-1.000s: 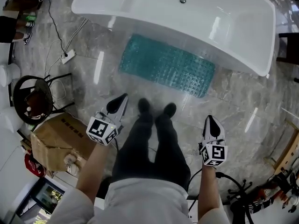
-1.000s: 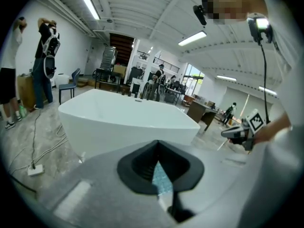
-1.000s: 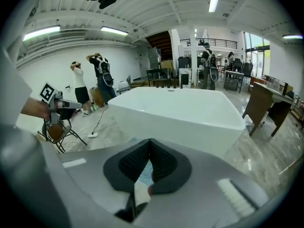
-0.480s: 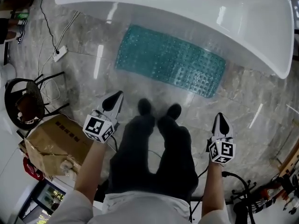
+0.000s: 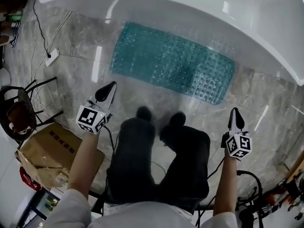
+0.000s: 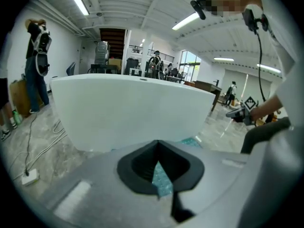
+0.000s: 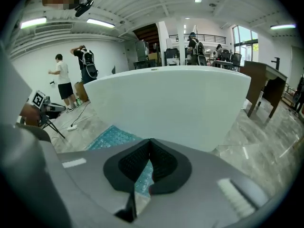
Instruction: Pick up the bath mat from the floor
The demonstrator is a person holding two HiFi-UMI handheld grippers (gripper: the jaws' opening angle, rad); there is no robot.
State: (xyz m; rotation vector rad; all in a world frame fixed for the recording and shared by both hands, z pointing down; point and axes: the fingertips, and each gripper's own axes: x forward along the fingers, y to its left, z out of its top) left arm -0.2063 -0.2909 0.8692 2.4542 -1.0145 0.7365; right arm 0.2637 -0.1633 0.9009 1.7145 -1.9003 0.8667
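Observation:
A teal bath mat (image 5: 172, 63) with a bumpy surface lies flat on the grey marble floor, right in front of the white bathtub (image 5: 199, 8). My left gripper (image 5: 107, 90) hangs shut and empty above the floor, short of the mat's near left corner. My right gripper (image 5: 236, 116) is shut and empty too, off the mat's near right end. In the left gripper view, a sliver of the mat (image 6: 162, 183) shows past the closed jaws. The right gripper view shows the mat (image 7: 110, 137) at lower left before the tub (image 7: 175, 103).
My legs and shoes (image 5: 156, 115) stand just short of the mat. A cardboard box (image 5: 52, 153) and a black stool (image 5: 19, 113) are at the left. A white power strip (image 5: 49, 56) with cables lies on the floor at upper left. Other people stand in the background.
The view has moved forward: the mat and tub appear larger and closer. Both grippers have spread apart, the right one further right and lower in the picture.

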